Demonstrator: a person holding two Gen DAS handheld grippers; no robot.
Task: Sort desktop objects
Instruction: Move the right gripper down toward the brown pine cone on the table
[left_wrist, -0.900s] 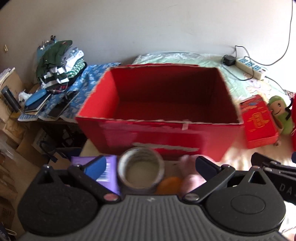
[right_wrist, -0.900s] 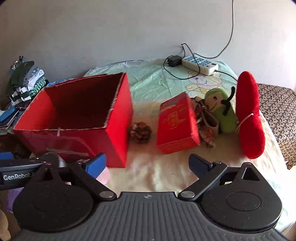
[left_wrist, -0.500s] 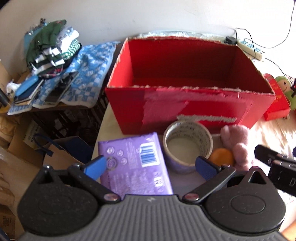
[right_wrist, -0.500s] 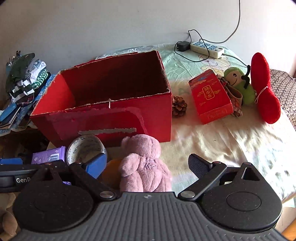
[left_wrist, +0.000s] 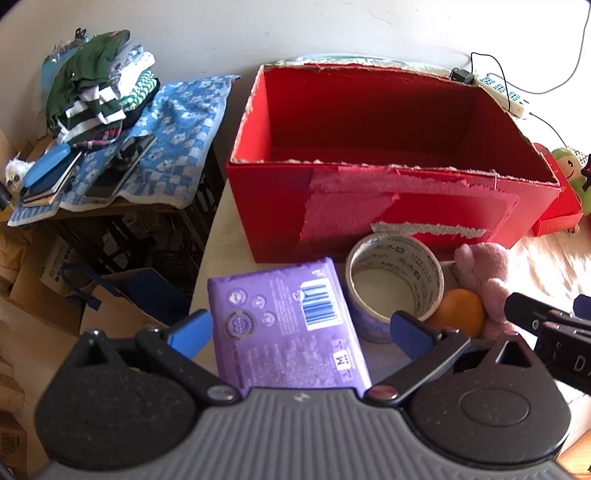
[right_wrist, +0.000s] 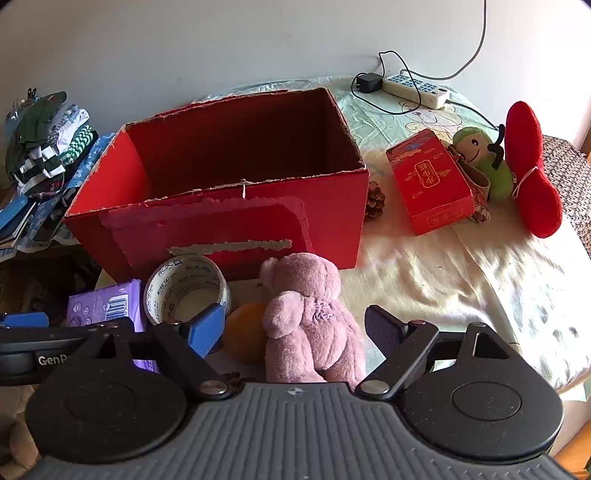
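Up front, the red box (right_wrist: 229, 206) serves as the landmark: it stands open-topped with torn upper edges, its inside showing nothing but red walls. Along its near wall sits a tight row: purple packet (left_wrist: 288, 325) at the left, tape roll (left_wrist: 395, 280) beside it, an orange (right_wrist: 245, 332) just in front of the roll, and the pink plush bear (right_wrist: 310, 321) touching the orange. Left of the box the table edge (left_wrist: 210, 251) drops away toward a crate draped with a blue checked cloth (left_wrist: 173, 133). Right of the box lie a pine cone (right_wrist: 375, 199) against its corner, a small red carton (right_wrist: 428, 181), a green plush (right_wrist: 480, 158) and a red cushion (right_wrist: 532, 170), with bare sunlit cloth in front of them. The left gripper (left_wrist: 295, 328) hangs spread wide over the packet, pads clear of it. The right gripper (right_wrist: 295, 328) is likewise released, the bear between its fingers, untouched.
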